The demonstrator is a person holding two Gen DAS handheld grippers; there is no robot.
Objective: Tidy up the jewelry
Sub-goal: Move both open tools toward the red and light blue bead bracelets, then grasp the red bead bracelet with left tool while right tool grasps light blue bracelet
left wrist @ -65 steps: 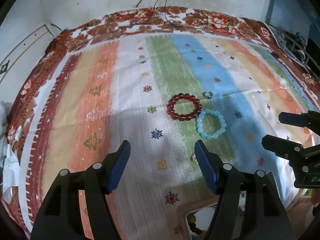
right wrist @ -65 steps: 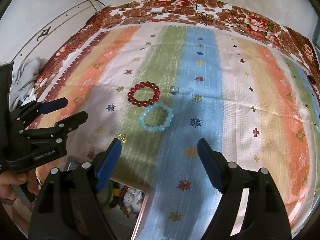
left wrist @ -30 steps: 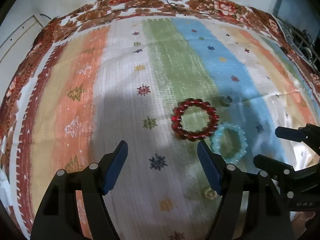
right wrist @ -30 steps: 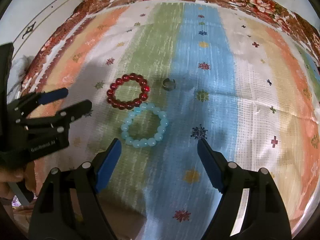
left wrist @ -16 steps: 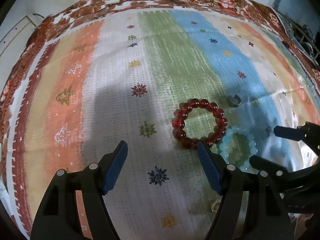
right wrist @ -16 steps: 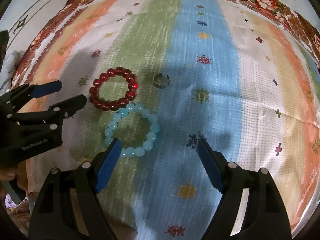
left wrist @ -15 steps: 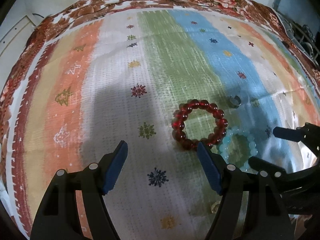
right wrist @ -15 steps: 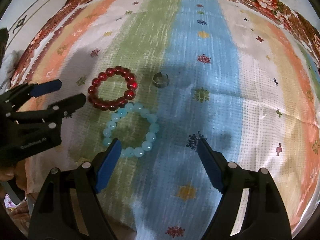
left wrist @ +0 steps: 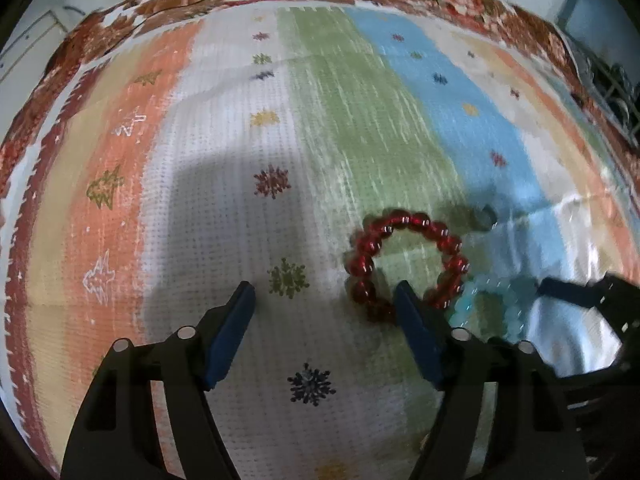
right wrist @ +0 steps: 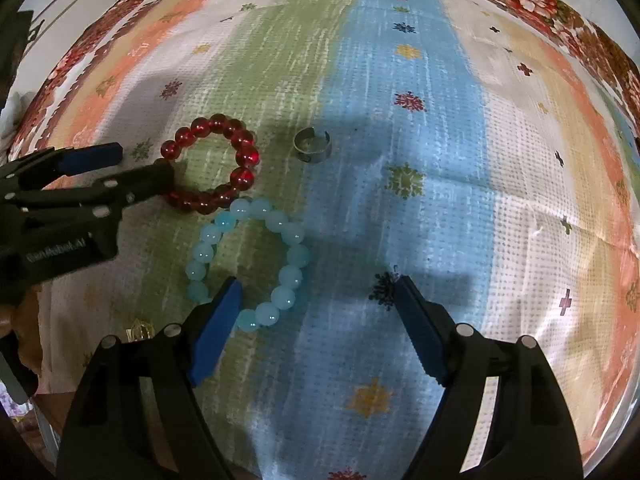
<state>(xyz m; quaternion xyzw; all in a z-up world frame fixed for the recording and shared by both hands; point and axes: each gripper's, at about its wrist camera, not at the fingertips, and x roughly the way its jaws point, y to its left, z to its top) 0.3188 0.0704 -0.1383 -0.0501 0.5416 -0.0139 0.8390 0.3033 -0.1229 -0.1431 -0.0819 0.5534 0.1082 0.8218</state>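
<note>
Two bead bracelets lie flat on a striped, flower-bordered cloth (right wrist: 440,160); neither ring of beads has a long axis to speak of. The red bracelet (right wrist: 216,164) sits on the green stripe, touching the pale blue bracelet (right wrist: 248,264) nearer the cameras; a small open metal ring (right wrist: 311,145) lies on its side just beside the red one. The left claw (left wrist: 324,296) stands wide with nothing between its pads, one fingertip over the red beads; the right claw (right wrist: 316,292) is wide too, one finger across the blue beads. The left tool's body reads "GenRobot.AI", blurred.
</note>
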